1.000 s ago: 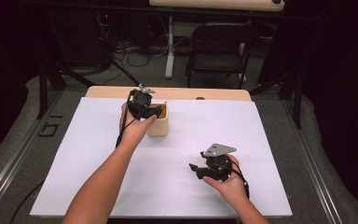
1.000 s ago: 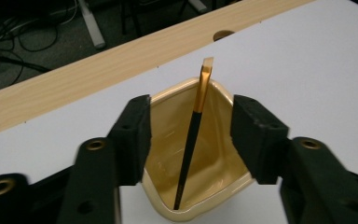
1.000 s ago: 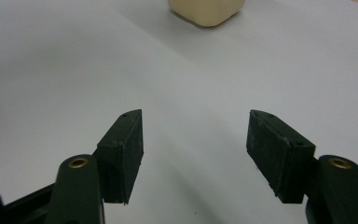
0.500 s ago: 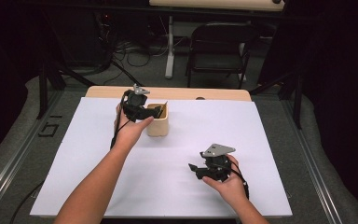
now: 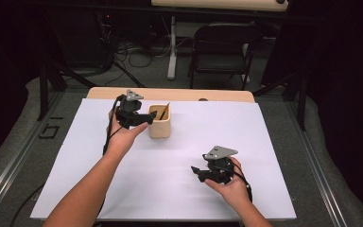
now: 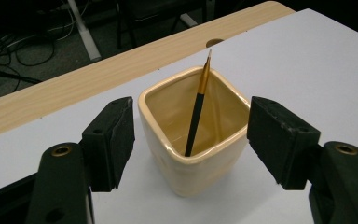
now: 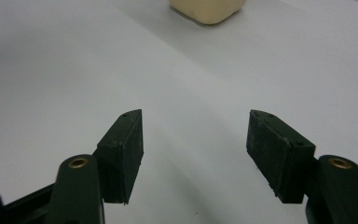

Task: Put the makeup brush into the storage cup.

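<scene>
A glossy, square cream ceramic cup [image 6: 193,144] holds a slim black-and-gold brush [image 6: 196,109], leaning tip-up toward the far side. The left hand-held gripper [image 6: 191,135] gapes wide around the cup, untouching. The right hand-held gripper [image 7: 195,154] is wide open, empty.

The left gripper [image 5: 142,117] is positioned just beside the cream cup [image 5: 160,122] containing a dark pencil [image 5: 162,112], while the right gripper [image 5: 199,170] rests well apart on the white table sheet [image 5: 264,142].
</scene>
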